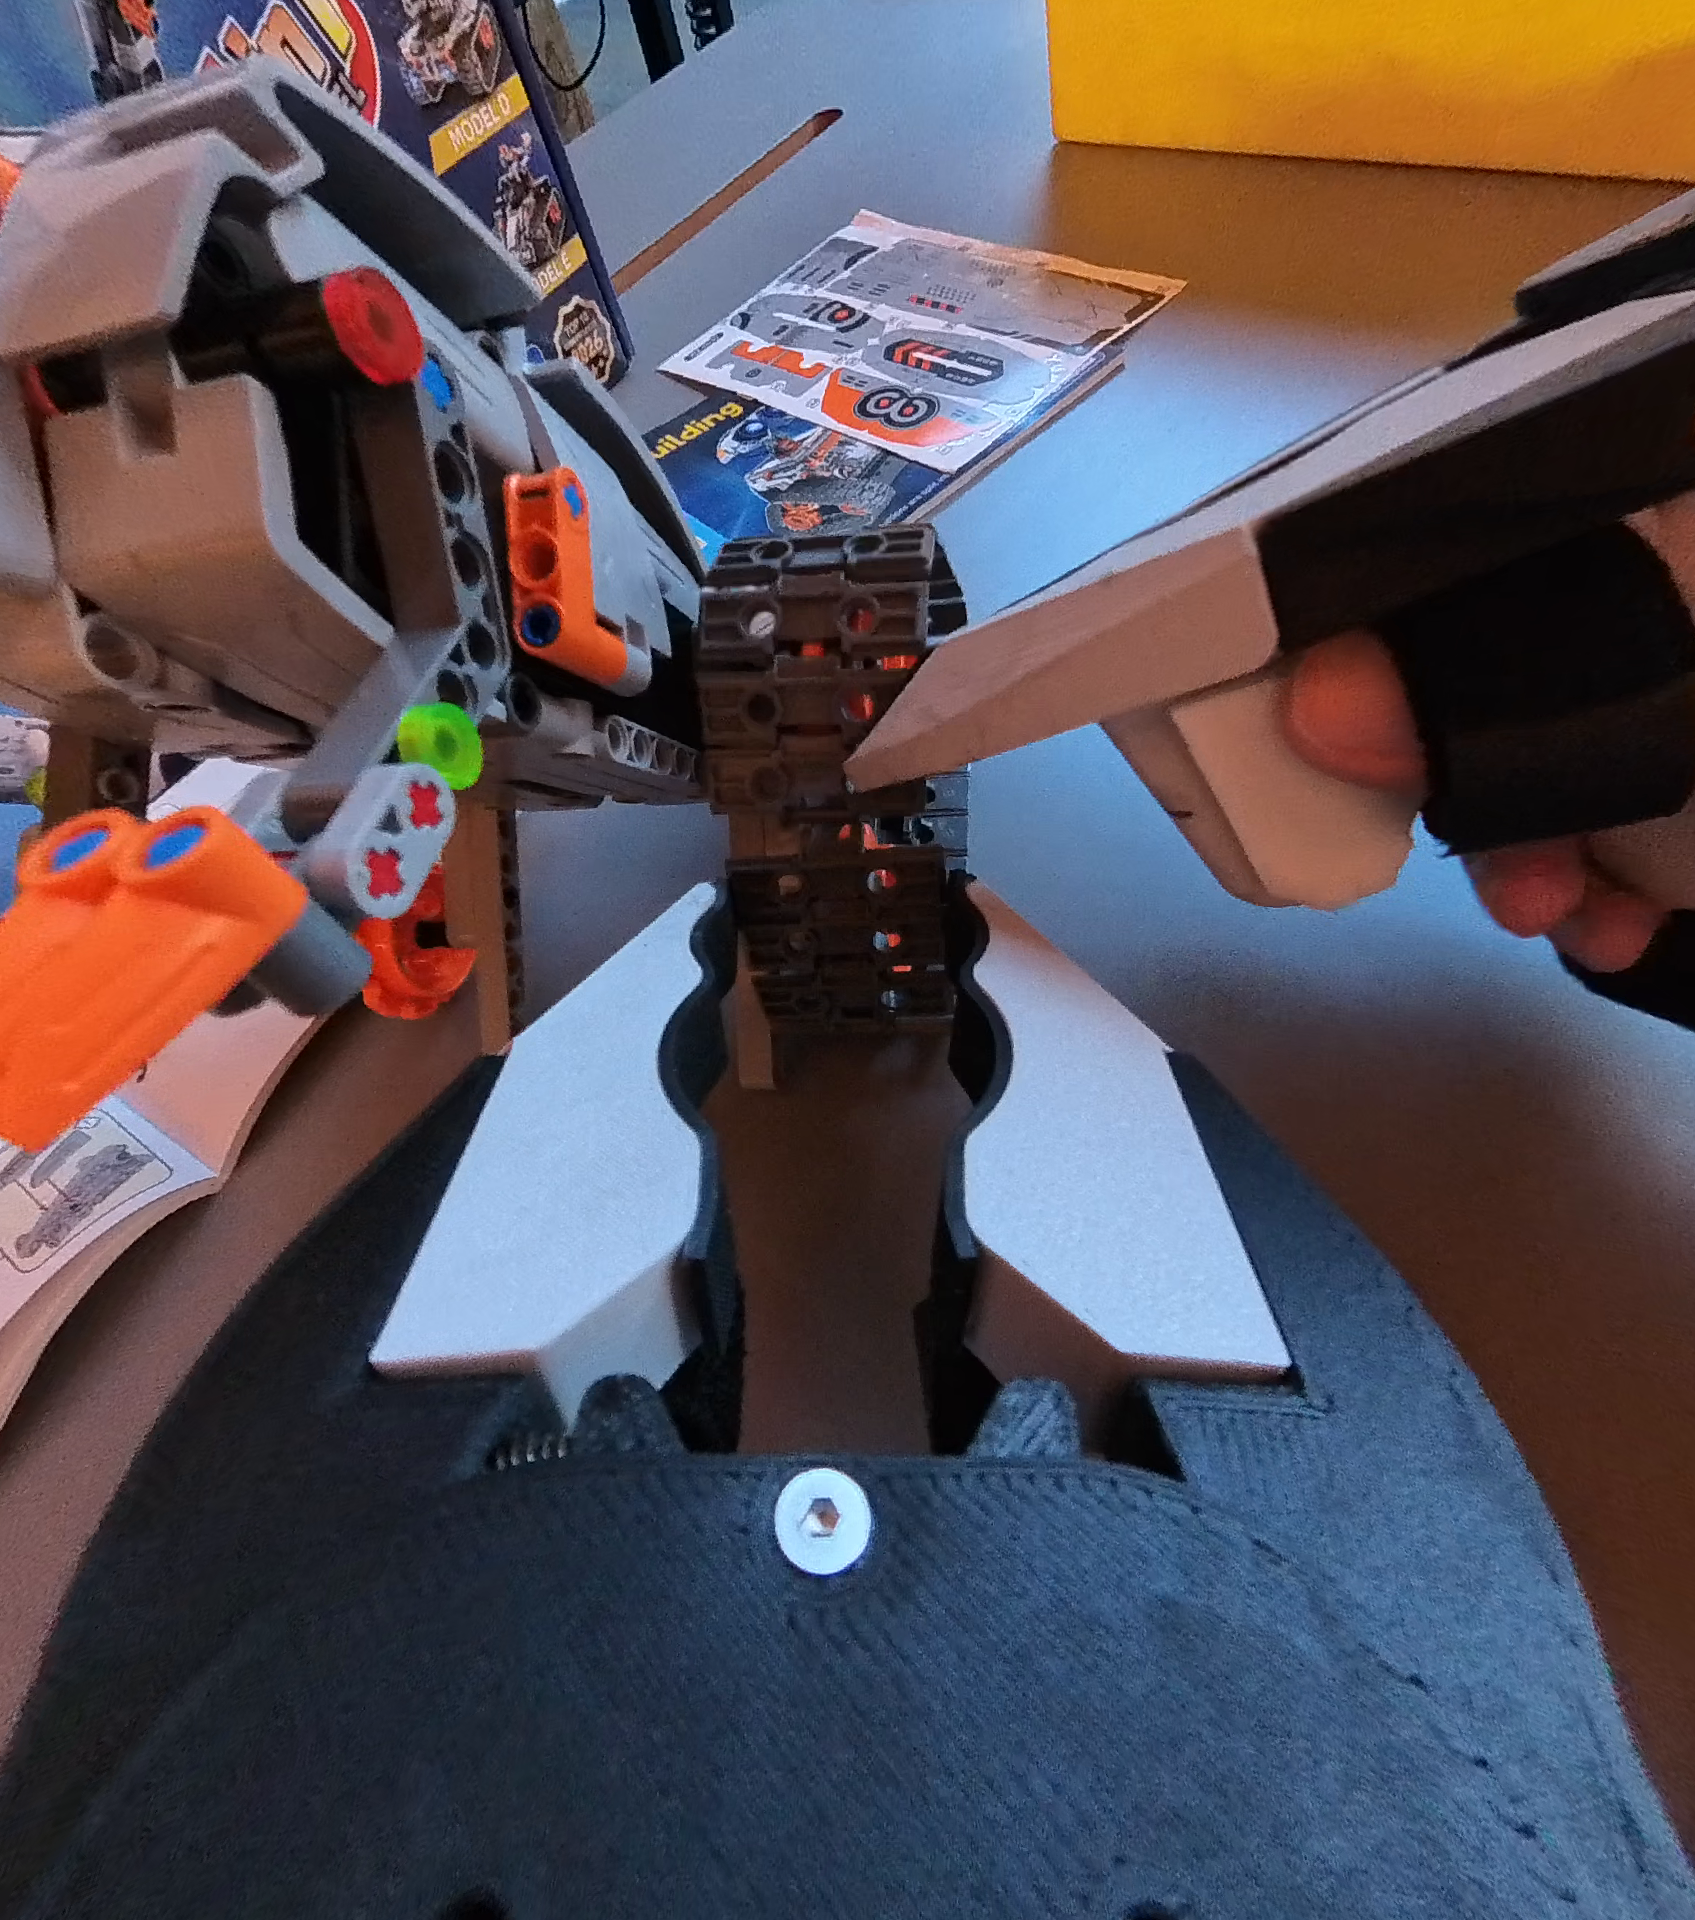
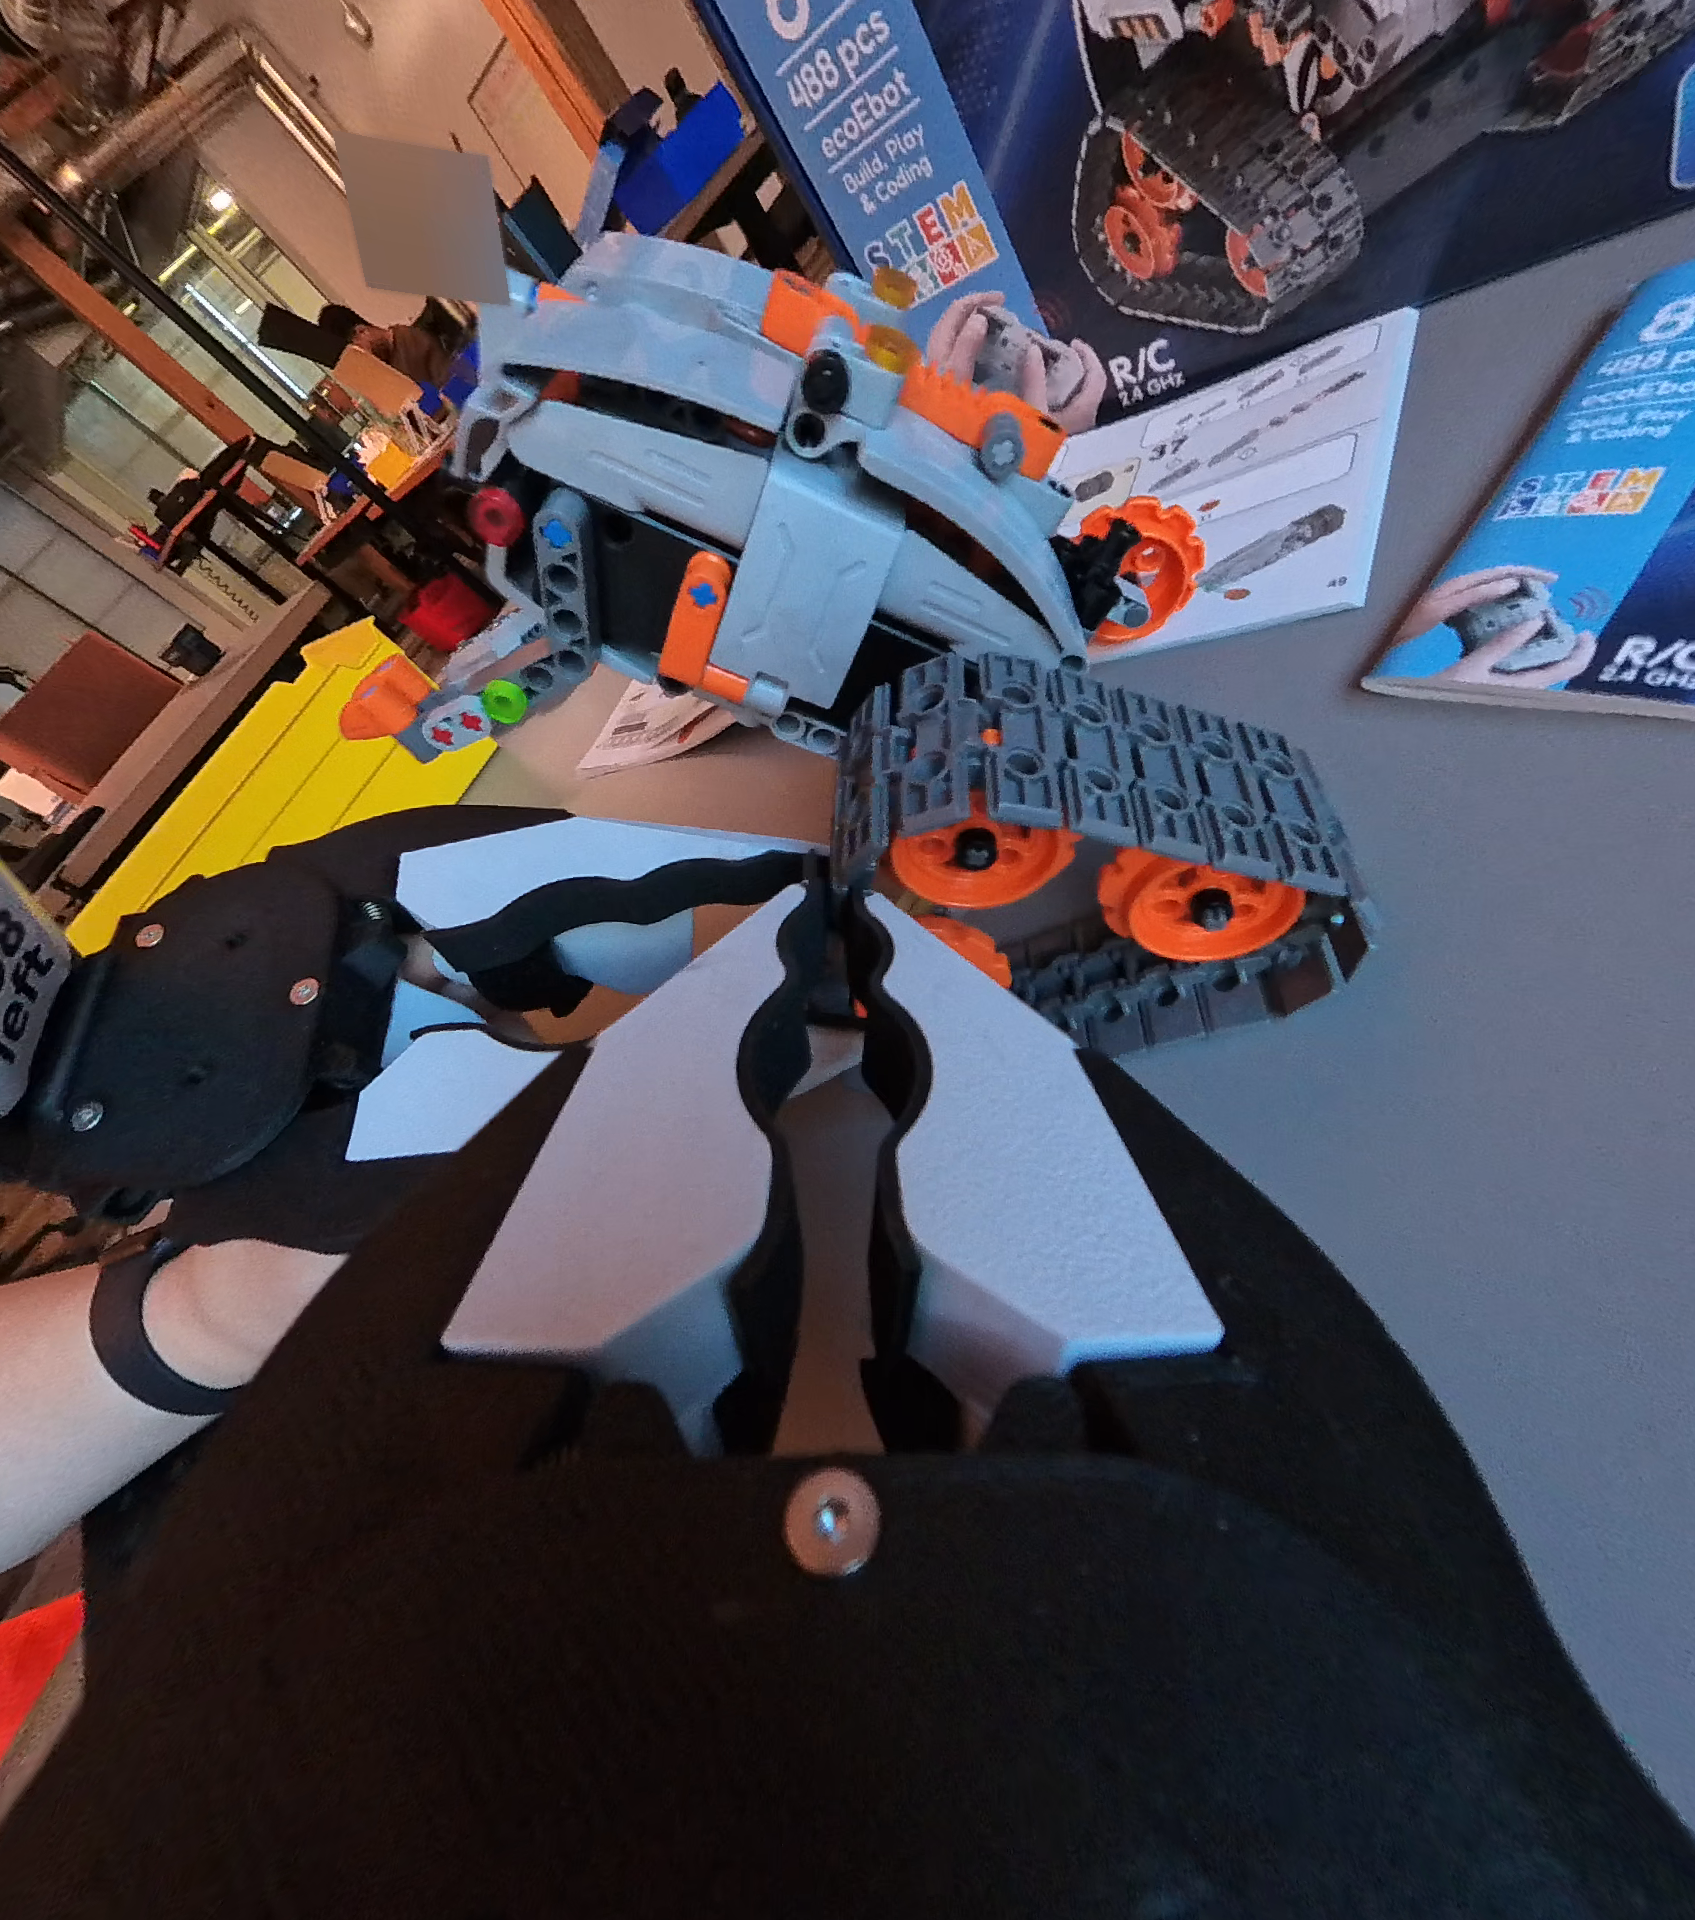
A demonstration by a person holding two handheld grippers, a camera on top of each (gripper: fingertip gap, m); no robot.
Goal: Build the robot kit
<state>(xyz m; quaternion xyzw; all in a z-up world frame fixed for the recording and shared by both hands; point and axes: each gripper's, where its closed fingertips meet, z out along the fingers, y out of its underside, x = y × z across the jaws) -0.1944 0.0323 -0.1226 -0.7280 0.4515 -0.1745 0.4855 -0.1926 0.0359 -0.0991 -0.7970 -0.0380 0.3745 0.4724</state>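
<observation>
Left wrist view: left gripper (image 1: 838, 935) pinched the dark tread belt (image 1: 827, 769) at frame centre. Right gripper (image 2: 835, 914) nipped the same belt's end, fingers nearly together. Toy tracked vehicle (image 2: 770, 499) largely built; this track loop looked unclosed, sticker sheet (image 1: 916, 343) unused.

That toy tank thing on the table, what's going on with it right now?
A person holds a gripper in each hand, both working at the front end of the toy vehicle's dark rubber track. The left gripper is closed on the track's end. The right gripper is nearly shut, its tips pinching a link of the same track. The vehicle is tilted up above the grey table, with booklets, a sticker sheet and its box lying around.
</observation>
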